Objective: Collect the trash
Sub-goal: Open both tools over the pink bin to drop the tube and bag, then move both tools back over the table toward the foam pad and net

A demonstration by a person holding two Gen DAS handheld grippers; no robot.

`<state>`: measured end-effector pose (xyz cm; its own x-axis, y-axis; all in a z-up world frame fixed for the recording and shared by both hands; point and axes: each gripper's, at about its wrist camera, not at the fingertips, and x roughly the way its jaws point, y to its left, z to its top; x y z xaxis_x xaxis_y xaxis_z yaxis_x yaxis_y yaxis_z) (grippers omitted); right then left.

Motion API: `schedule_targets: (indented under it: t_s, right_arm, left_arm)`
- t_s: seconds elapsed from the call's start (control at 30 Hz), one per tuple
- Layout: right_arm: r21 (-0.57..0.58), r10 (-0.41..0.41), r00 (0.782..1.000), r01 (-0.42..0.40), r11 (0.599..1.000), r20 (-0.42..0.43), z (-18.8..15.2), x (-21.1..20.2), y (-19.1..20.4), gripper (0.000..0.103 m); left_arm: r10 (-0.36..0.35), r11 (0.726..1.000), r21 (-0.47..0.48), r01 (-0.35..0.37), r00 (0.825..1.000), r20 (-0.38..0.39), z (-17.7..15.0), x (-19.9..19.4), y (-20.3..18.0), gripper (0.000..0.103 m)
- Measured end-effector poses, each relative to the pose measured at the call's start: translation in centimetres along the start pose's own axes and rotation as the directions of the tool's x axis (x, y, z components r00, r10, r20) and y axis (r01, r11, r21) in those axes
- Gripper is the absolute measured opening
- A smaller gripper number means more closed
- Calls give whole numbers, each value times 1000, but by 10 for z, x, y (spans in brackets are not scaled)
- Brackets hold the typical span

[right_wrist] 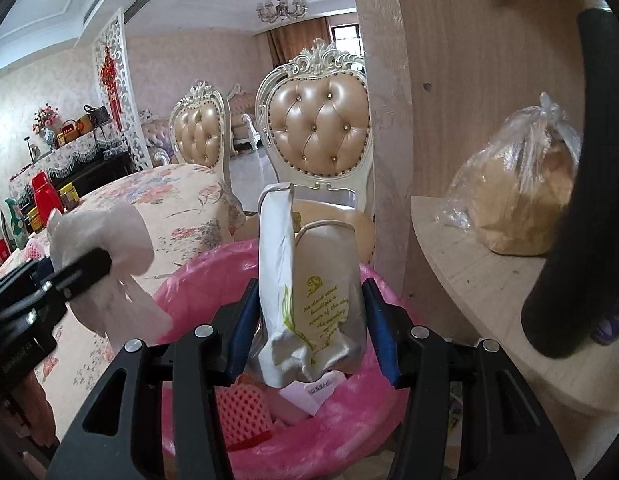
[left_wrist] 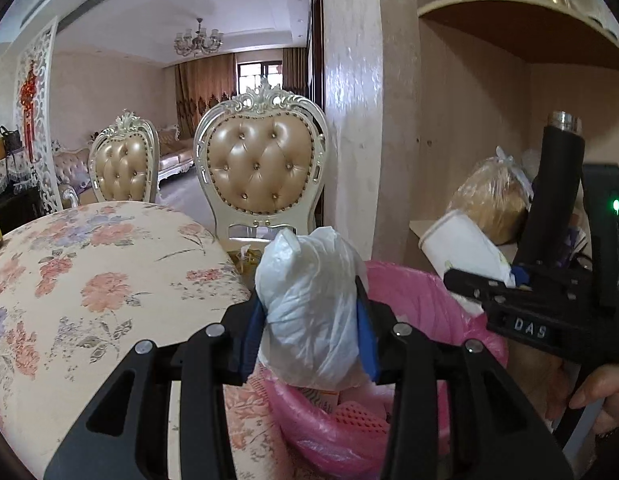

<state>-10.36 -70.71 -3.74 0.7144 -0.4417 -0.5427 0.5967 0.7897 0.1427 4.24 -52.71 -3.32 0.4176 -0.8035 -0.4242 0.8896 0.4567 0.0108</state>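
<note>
The left tool [left_wrist: 311,316] sat at the bottom centre of the left wrist view, its blue pads [left_wrist: 367,320] pressed against both sides of a crumpled white plastic bag [left_wrist: 309,304], which it held above the pink-lined trash bin [left_wrist: 421,300] in the lower middle of the frame. The jaws stood only as far apart as the bunched bag allowed.

At the right edge of that same view the right tool [left_wrist: 485,280] reached in sideways with a crushed white paper cup [left_wrist: 461,244] between its fingers, also over the bin. A hand [left_wrist: 605,392] gripped its handle in the lower right corner.

In the right wrist view the right tool [right_wrist: 309,320] filled the bottom centre, moderately open, with the paper cup [right_wrist: 309,300], flattened and printed with green lettering, standing upright between the blue pads [right_wrist: 381,328]; the left pad seemed to touch it, while contact on the right was hard to judge. Below it the pink-lined trash bin [right_wrist: 349,420] held a red foam net [right_wrist: 245,412] and scraps of paper. The left tool [right_wrist: 81,276] entered from the left edge holding the white plastic bag [right_wrist: 109,248] beside the bin rim.

A surface with a floral cloth [left_wrist: 89,272] occupied the left of the frame, with two tufted chairs [left_wrist: 265,164] behind it. A tied bag of tan contents [right_wrist: 521,192] rested on a wooden shelf [right_wrist: 469,264] at the right.
</note>
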Motion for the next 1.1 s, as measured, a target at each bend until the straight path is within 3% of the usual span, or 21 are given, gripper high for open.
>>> schedule_targets:
  t_s: [0.1, 0.17, 0.2, 0.27, 0.4, 0.57, 0.77, 0.9, 1.1]
  right_arm:
    - [0, 8, 1000, -8, 1000, -2, 5, 8, 2, 52]
    - [4, 16, 1000, -16, 1000, 0, 9, 15, 1, 59]
    - [13, 20, 1000, -20, 1000, 2, 12, 20, 0, 69]
    - [27, 22, 1000, -22, 999, 11, 16, 24, -3, 74]
    - [26, 14, 1000, -14, 1000, 19, 16, 21, -1, 74]
    - [28, 30, 999, -31, 999, 22, 13, 13, 9, 74]
    - [-12, 67, 998, -67, 998, 17, 14, 7, 37, 74]
    - [-65, 123, 992, -122, 990, 12, 16, 6, 76, 75]
    - [-155, 236, 971, -239, 959, -41, 10, 18, 160, 78]
  left_arm:
    - [-22, 1000, 0, 22, 1000, -16, -2, 10, -1, 46]
    - [-21, 1000, 2, 21, 999, -38, -4, 17, 0, 68]
    - [-14, 1000, -4, 14, 999, -31, -5, 17, 1, 74]
    - [5, 1000, -20, -5, 1000, -12, -8, 15, 8, 83]
    - [32, 999, -37, -32, 999, -13, -13, 6, 26, 86]
    - [91, 995, -44, -90, 996, 16, -20, -22, 52, 97]
    - [182, 980, -81, -180, 983, 18, -28, -58, 98, 98]
    - [288, 954, -90, -287, 958, 5, -37, -86, 136, 98]
    - [473, 872, -119, -475, 880, -48, -58, -130, 206, 98]
